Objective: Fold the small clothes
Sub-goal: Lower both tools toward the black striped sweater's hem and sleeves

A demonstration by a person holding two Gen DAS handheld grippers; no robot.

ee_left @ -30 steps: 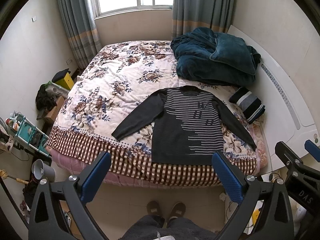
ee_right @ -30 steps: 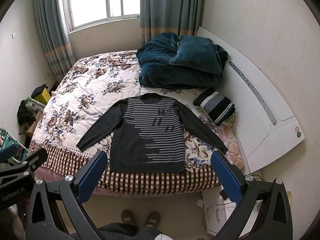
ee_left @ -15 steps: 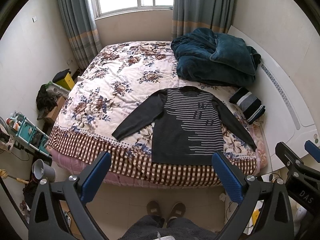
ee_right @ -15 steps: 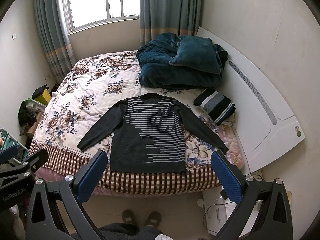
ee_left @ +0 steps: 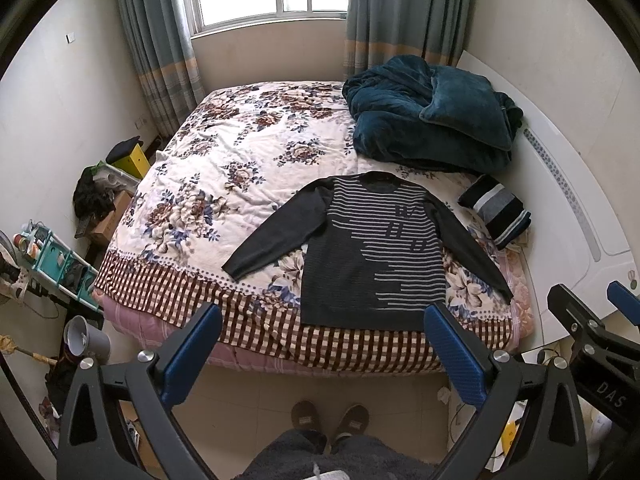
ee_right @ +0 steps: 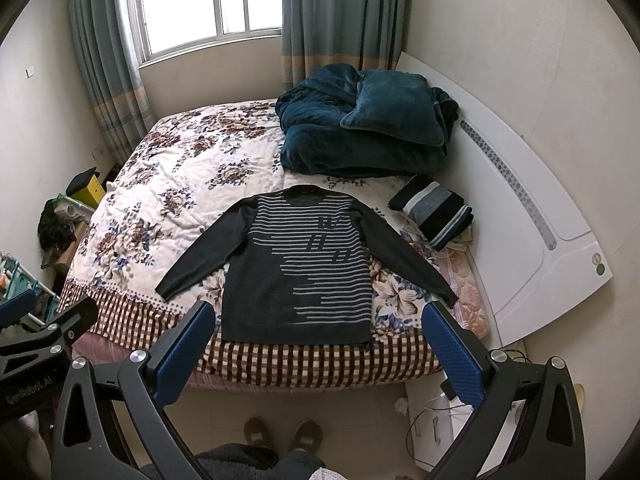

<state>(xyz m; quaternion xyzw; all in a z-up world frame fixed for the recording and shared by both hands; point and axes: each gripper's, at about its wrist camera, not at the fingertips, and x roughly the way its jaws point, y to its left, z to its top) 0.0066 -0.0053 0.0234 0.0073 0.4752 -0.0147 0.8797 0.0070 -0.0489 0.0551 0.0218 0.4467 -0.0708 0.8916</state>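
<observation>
Striped sweater (ee_left: 372, 252) flat, sleeves spread, at near edge of bed (ee_left: 240, 168), unmoved over the last second; left claw (ee_left: 322, 350) and right claw (ee_right: 318, 346) wide apart, empty, raised well short: folding not begun.

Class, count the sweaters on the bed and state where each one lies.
2. The spread sweater lies flat near the bed's foot edge, sleeves out. The folded sweater sits to its right, by the white headboard. The teal blanket may hide more.
</observation>
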